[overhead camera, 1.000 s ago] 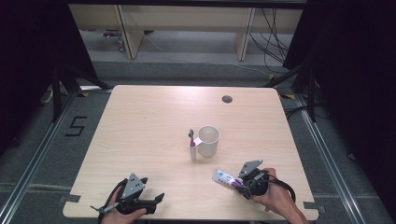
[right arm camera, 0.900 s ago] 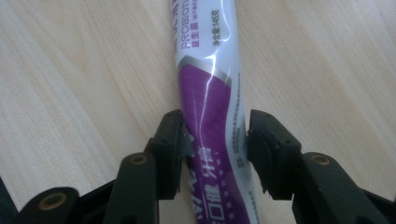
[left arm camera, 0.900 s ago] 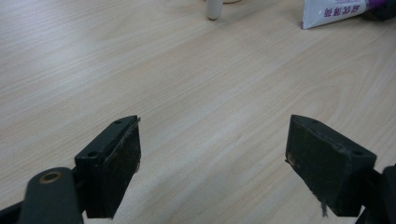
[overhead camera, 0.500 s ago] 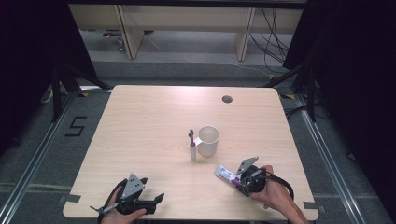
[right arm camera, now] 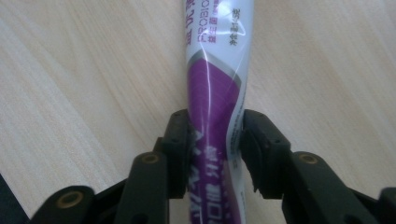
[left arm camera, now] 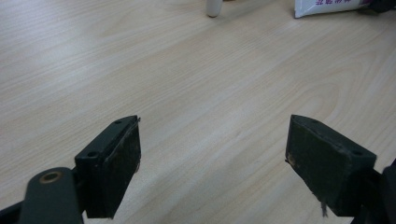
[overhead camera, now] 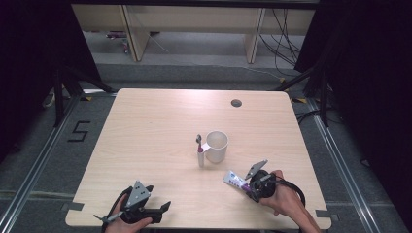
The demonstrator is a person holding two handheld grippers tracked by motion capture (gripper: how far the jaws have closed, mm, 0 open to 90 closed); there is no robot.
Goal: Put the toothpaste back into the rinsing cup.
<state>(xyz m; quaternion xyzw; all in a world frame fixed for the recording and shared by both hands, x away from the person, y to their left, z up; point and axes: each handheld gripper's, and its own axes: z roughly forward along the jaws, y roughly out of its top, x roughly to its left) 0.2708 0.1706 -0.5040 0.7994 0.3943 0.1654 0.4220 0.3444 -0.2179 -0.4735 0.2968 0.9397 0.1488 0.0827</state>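
— Found the tube (overhead camera: 234, 178) where?

— Near the front right of the table (overhead camera: 160, 121), clamped in the right gripper (overhead camera: 248, 186). Pinched from both sides at the purple part (right arm camera: 217, 56), with the white flat end pointing away toward the mug (overhead camera: 216, 145). Could not tell whether lifted or resting on the wood.

— Judged to handle how?

— Light and soft, probably. Dented a little at the pinch, so likely to bulge or ooze under a harder squeeze. Glossy too, hence slippery. Looked gripped well back from the flat end. Best taken across the body with modest force, not at the thin crimp.

— And the left gripper (overhead camera: 163, 208)?

— Spread wide with nothing between the jaws (left arm camera: 212, 158), low over bare wood at the front left. Kept well apart from the tube.

— Anything else on the table?

— Only the mug near the middle and a toothbrush (overhead camera: 199, 151) upright just beside it, on its left. Also a small round hole (overhead camera: 236, 103) toward the back right.

— Surface?

— Pale wood grain, flat, smooth, slightly shiny. Plenty of bare space for setting the tube down.

— Room?

— Dim at the sides. Grey floor (overhead camera: 340, 160) with a painted 5 (overhead camera: 79, 131) on the left, pale shelves (overhead camera: 194, 22) behind, cables (overhead camera: 279, 29) hanging at the back right.
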